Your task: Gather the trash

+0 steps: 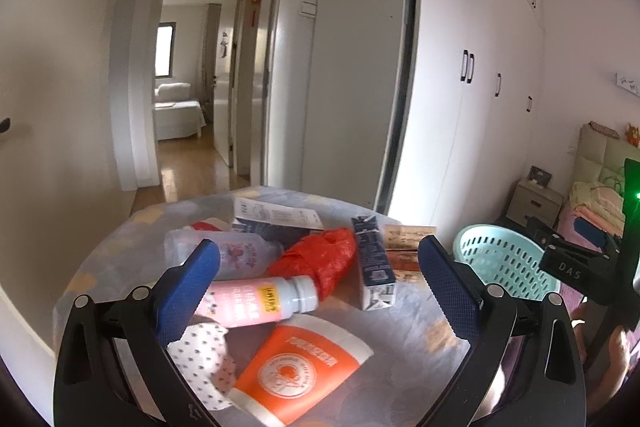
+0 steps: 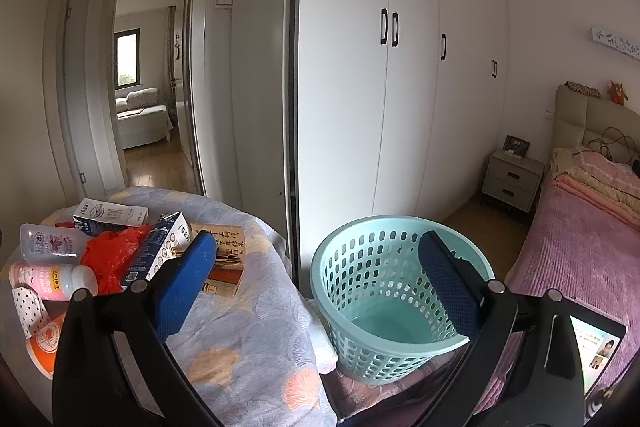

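— What did we have around us in the left wrist view?

— We were in a bedroom with white wardrobes [image 1: 492, 75] and an open doorway to a hall. Below us was a surface under a grey floral cloth [image 1: 404, 311], strewn with trash. Our left gripper [image 1: 319, 277] had its blue fingers spread wide, gripping nothing. Between them lay a pink-labelled bottle [image 1: 256, 301] on its side, and nearer to us an orange paper cup [image 1: 298, 371], tipped over. A spotted white wrapper [image 1: 204, 359] sat just beside the cup.

— And further back?

— We saw a clear plastic bottle [image 1: 228, 253], a crumpled red plastic bag [image 1: 320, 261], a dark blue carton [image 1: 372, 263] and a flat white box [image 1: 276, 217]. A brown printed packet [image 1: 406, 247] lay behind the carton. The mint laundry-style basket [image 1: 504, 259] stood off the right edge of the cloth.

— What about the right wrist view?

— We looked down on the same mint basket [image 2: 384, 291], perforated and standing beside the cloth-covered surface [image 2: 248, 339]. Our right gripper [image 2: 314, 267] was also held wide apart, with nothing in it; its right finger crossed the basket's rim in the view. The trash stayed grouped at the far left: the red bag [image 2: 110, 259], the blue carton [image 2: 160, 243], the brown packet [image 2: 224, 259]. A pink-covered bed [image 2: 580, 251] and a nightstand [image 2: 514, 181] filled the right side.
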A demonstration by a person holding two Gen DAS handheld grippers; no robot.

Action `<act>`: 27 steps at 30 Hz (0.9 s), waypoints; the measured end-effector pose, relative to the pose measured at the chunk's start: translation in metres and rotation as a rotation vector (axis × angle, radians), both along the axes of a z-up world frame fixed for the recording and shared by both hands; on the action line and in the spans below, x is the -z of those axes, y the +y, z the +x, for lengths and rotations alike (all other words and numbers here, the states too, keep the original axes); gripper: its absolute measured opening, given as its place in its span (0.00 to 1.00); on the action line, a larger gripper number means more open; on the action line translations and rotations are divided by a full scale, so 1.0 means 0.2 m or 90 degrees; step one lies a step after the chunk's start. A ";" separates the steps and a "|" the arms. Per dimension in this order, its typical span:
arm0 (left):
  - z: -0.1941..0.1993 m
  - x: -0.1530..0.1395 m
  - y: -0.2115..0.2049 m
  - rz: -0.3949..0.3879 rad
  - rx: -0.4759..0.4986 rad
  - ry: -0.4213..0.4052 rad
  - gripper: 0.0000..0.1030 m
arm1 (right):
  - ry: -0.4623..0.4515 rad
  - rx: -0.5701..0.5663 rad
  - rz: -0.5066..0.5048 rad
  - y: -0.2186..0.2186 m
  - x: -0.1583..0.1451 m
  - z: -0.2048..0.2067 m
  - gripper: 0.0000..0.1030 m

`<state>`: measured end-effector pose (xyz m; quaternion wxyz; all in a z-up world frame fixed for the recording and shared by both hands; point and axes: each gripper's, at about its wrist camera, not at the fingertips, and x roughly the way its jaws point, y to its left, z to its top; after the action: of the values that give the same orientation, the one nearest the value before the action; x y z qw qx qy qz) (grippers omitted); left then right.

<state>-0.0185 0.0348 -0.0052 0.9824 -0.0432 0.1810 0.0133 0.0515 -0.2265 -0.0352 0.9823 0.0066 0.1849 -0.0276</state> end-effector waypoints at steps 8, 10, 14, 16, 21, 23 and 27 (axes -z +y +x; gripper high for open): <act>0.01 0.04 0.25 -0.030 -0.020 0.044 0.92 | 0.015 -0.051 -0.006 0.07 0.03 0.03 0.75; 0.02 0.07 0.33 -0.034 -0.029 0.067 0.91 | 0.027 -0.078 -0.001 0.10 0.03 0.04 0.62; 0.03 0.11 0.46 -0.040 -0.047 0.088 0.88 | 0.042 -0.120 0.005 0.18 0.04 0.08 0.49; 0.06 0.12 0.54 -0.053 -0.047 0.099 0.85 | 0.047 -0.140 0.008 0.23 0.05 0.10 0.49; 0.18 0.18 0.66 -0.076 -0.022 0.149 0.80 | 0.084 -0.183 0.026 0.39 0.10 0.20 0.49; 0.22 0.22 0.68 -0.076 -0.013 0.166 0.80 | 0.107 -0.192 0.027 0.45 0.14 0.24 0.50; 0.29 0.25 0.73 -0.084 0.001 0.191 0.79 | 0.151 -0.202 0.045 0.51 0.20 0.32 0.60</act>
<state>0.0391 0.1810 -0.0554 0.9396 -0.1047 0.3259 0.0073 0.1164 -0.1239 -0.0761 0.9449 0.0088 0.2986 0.1335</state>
